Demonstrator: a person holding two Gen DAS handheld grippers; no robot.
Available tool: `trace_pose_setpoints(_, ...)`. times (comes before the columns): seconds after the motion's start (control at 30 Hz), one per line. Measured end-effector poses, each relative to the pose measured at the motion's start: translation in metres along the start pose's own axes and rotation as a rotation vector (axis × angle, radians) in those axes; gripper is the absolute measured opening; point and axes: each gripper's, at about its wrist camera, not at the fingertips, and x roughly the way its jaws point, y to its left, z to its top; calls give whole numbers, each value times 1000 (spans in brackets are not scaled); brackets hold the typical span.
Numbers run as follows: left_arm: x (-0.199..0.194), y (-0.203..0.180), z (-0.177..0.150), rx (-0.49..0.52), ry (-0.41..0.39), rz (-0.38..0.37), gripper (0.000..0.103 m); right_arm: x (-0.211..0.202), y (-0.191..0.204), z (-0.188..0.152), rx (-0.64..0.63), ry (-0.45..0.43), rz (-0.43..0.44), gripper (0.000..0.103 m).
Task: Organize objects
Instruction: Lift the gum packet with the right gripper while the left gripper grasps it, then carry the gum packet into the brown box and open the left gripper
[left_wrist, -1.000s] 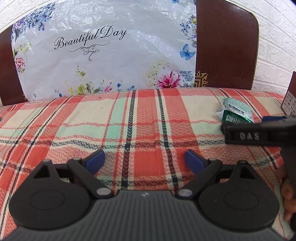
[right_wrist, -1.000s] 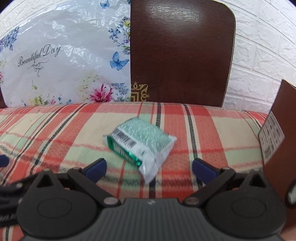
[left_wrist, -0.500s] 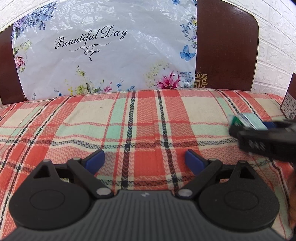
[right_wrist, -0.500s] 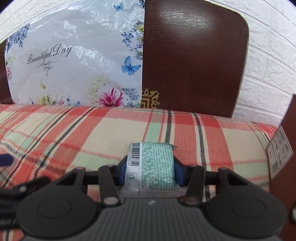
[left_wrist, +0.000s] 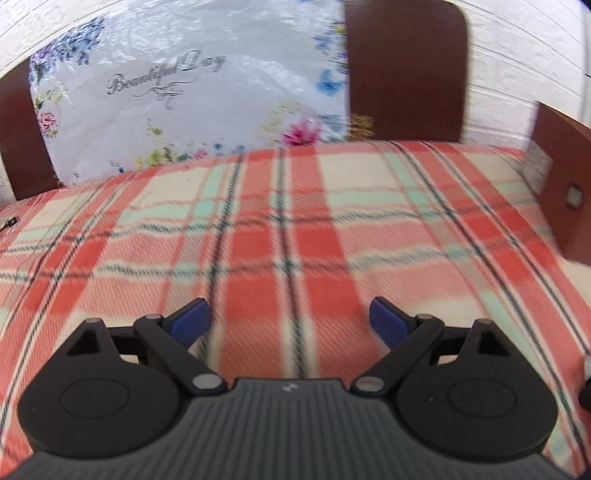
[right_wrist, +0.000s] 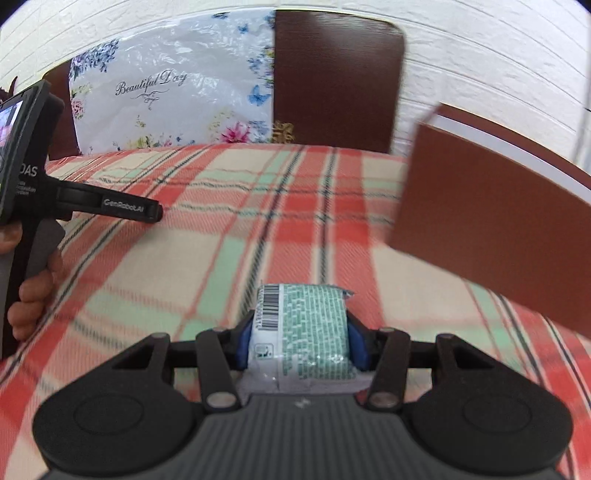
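My right gripper (right_wrist: 301, 341) is shut on a green and white tissue packet (right_wrist: 301, 325) with a barcode, held above the plaid blanket (right_wrist: 207, 258). The packet fills the space between the blue pads. My left gripper (left_wrist: 290, 319) is open and empty above the plaid blanket (left_wrist: 280, 229); its blue fingertips (left_wrist: 192, 317) stand wide apart. The left gripper also shows at the left edge of the right wrist view (right_wrist: 110, 206), held in a hand. The packet is not seen in the left wrist view.
A brown box (right_wrist: 495, 221) with an open flap stands at the right; it also shows in the left wrist view (left_wrist: 565, 192). A white flowered plastic bag (left_wrist: 184, 96) leans on the dark wooden headboard (left_wrist: 406, 70). A white brick wall is behind.
My right gripper closed on the tissue packet, lifted it and swung toward the brown box. My left gripper rose and tilted; the right gripper left its view.
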Motion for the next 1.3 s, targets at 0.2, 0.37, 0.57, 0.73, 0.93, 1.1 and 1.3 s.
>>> trace_pose_setpoints(0.2,-56,-38,-22,7,121,-232,93,-56,-24,-41,29,-18,-92,73)
trace_pose_setpoints(0.37,-82,-79,-16,-26,261,-492,85,-72,-32,-59,31,-36,-75,83)
trace_pose_setpoints(0.57,-82,-125,-14,3,345,-536,78,-72,-32,-59,-10,-45,-53,84)
trace_pose_setpoints(0.73,-77,-143,-14,16,353,-580,54,-69,-38,-58,-13,-36,11,72)
trace_pose_setpoints(0.93,-92,-169,14,124,292,-586,45,-77,-42,-56,4,-119,9,50)
trace_pose_setpoints(1.1,-108,-196,73,175,145,-638,45,-91,-66,-26,43,-284,-79,49)
trace_pose_setpoints(1.3,-91,-241,136,199,38,-662,45,-81,-114,33,81,-420,-187,50)
